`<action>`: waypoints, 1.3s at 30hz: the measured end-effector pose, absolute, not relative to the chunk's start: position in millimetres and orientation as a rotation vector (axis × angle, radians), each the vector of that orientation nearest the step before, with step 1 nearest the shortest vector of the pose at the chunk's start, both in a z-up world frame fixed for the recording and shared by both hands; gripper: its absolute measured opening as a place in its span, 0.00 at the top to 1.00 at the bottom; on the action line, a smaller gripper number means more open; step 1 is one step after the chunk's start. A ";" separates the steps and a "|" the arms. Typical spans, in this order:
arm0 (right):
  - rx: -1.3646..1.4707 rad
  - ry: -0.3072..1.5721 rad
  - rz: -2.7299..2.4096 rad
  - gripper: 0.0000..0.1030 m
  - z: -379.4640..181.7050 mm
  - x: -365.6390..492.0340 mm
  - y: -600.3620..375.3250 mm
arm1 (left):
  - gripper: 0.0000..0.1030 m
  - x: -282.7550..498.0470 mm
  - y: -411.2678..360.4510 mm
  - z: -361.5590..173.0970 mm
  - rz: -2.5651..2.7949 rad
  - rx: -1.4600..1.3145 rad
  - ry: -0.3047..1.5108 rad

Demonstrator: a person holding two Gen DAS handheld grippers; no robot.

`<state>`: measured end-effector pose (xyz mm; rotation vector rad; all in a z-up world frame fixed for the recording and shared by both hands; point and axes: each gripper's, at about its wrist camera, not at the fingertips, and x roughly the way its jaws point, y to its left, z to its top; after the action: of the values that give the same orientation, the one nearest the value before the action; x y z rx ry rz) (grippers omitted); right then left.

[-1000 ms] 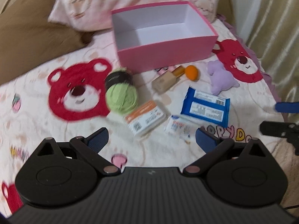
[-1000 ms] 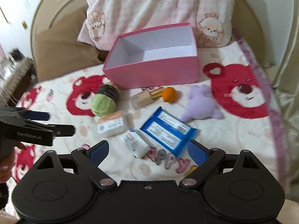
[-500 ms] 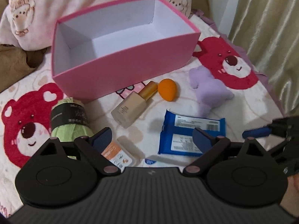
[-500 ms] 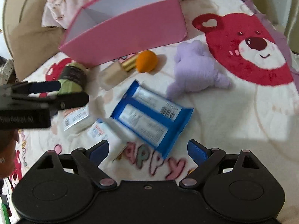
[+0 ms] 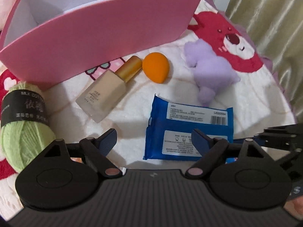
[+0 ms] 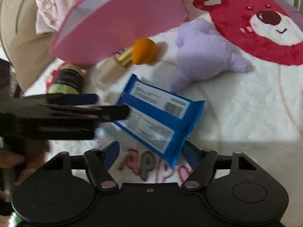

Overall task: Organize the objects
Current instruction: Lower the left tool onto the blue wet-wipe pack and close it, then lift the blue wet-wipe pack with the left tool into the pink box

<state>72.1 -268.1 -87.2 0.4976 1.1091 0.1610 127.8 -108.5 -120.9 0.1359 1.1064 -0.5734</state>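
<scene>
The left gripper (image 5: 153, 141) has just been closing, its jaws apart over bare blanket beside the blue wipes pack (image 5: 189, 130). The right gripper (image 6: 150, 153) has also been narrowing around the pack's lower corner, seemingly without contact, though blur obscures it. The pink box (image 5: 98, 28) stands at top
</scene>
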 end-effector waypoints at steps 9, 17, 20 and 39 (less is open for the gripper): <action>0.381 0.979 0.035 0.68 -78.1 62.8 -274.3 | 0.43 141.3 -92.6 -140.8 -0.634 -0.212 1.246; 0.383 0.988 0.004 0.62 -89.1 69.1 -277.6 | 0.51 138.8 -101.1 -141.8 -0.562 -0.170 1.179; 0.330 0.967 0.014 0.67 -85.8 68.0 -268.8 | 0.52 127.3 -108.4 -137.7 -0.582 -0.179 1.176; 0.067 0.720 0.196 0.67 57.1 86.3 -244.7 | 0.52 129.5 -69.8 5.6 -0.596 -0.142 0.958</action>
<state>86.3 -244.7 57.1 0.0671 0.7205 0.1964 129.5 -69.8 5.6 -0.1417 0.9578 -0.5956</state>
